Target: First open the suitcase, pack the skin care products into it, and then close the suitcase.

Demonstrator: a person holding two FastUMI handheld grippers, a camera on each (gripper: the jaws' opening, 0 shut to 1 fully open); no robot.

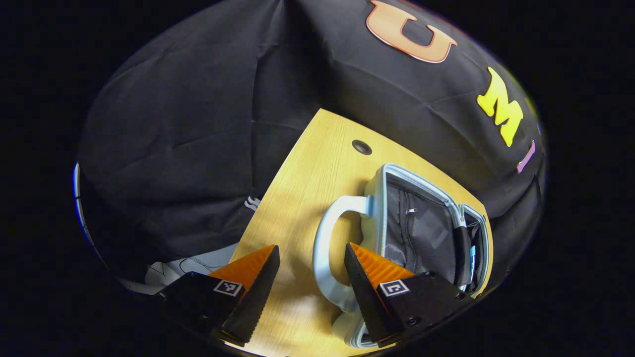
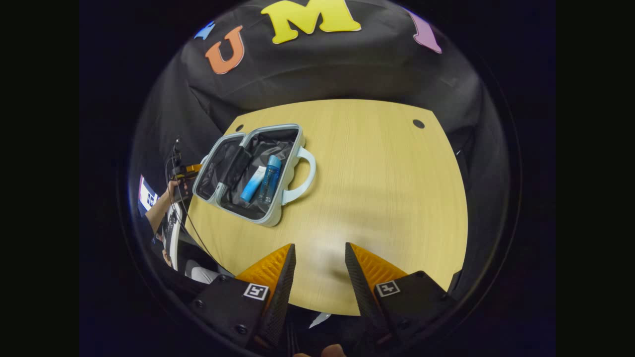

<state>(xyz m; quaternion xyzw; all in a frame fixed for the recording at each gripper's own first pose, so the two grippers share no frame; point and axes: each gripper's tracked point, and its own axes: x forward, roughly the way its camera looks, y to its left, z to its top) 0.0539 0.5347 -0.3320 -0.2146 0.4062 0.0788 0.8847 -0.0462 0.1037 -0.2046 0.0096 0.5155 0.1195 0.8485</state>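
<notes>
**Both tools spread wide, suitcase lying open**

Right tool [image 2: 320,258] hangs over the near edge of the wooden surface [image 2: 377,188], its fingers spread wide with nothing between them. Well apart, at the far left, the suitcase [image 2: 250,171] lies open, a blue bottle [image 2: 269,179] and a blue-and-white tube [image 2: 252,184] side by side in its dark lining. Left tool [image 1: 312,260], also wide and holding nothing, sits at the suitcase's pale handle [image 1: 325,248], one finger just beside it.
</notes>
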